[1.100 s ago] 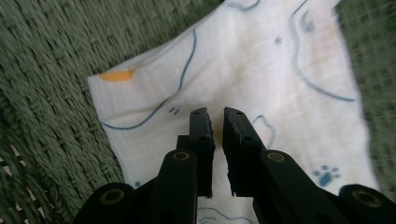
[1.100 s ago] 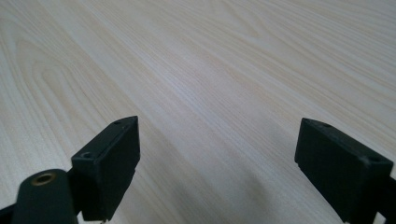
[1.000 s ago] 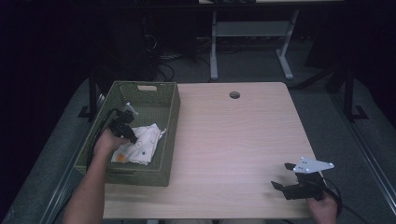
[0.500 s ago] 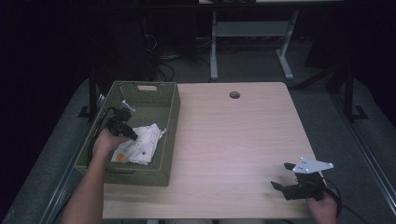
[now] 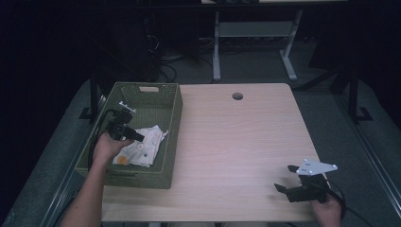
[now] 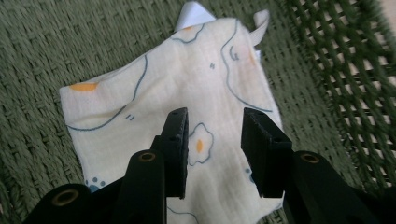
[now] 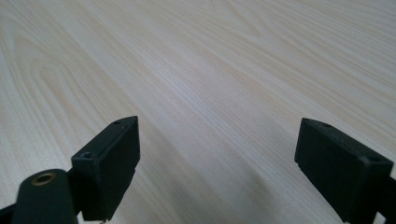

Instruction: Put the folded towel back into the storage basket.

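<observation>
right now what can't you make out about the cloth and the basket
- Cloth: near edge hidden behind the left hand-held gripper in the left gripper view; print too small in the high view.
- Basket: near-left inside floor blocked by the hand in the high view; rim cut off in the left gripper view.

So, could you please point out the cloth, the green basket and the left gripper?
cloth point(image 6: 154, 88), left gripper view, its pale printed middle.
green basket point(image 5: 173, 124), high view, its right wall.
left gripper point(image 6: 215, 140), left gripper view, midway between fingertips.

My left gripper point(image 6: 215, 140) has matt black plastic jaws. Under them lies soft, printed cloth point(image 6: 187, 93) in a rough woven green basket point(image 6: 42, 51). The table point(image 7: 196, 70) looks like smooth pale wood.
</observation>
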`<state>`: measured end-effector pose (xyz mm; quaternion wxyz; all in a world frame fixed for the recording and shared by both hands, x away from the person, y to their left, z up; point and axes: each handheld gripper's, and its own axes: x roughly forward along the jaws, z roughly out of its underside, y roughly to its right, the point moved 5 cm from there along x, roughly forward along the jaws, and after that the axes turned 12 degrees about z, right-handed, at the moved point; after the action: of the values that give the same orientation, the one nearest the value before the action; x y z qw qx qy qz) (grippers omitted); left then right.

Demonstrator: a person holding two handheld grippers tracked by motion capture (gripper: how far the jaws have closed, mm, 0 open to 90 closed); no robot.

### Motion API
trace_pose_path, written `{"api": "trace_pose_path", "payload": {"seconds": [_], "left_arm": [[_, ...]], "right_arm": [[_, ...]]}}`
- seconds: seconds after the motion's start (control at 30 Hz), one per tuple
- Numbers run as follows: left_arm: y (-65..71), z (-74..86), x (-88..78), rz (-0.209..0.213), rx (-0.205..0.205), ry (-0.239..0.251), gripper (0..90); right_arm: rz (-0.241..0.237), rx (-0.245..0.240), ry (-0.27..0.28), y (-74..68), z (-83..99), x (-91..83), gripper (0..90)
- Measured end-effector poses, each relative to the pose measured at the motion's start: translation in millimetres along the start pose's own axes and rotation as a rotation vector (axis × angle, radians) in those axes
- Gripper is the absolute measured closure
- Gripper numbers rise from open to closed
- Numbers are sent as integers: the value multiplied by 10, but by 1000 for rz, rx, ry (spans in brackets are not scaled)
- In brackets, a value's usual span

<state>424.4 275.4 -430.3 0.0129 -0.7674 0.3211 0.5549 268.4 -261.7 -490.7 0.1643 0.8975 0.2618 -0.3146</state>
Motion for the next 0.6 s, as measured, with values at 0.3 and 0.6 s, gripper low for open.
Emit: {"api": "trace_pose_path", "payload": {"seconds": [0.3,0.6], "left_arm": [[160,77,-157,43,15,79,602],[252,169,-272,114,18,163,564]], "right_arm": [[-1,-8,-3,-6,-19,37,135],[-3,-20,2,-21,-24,50,135]]}}
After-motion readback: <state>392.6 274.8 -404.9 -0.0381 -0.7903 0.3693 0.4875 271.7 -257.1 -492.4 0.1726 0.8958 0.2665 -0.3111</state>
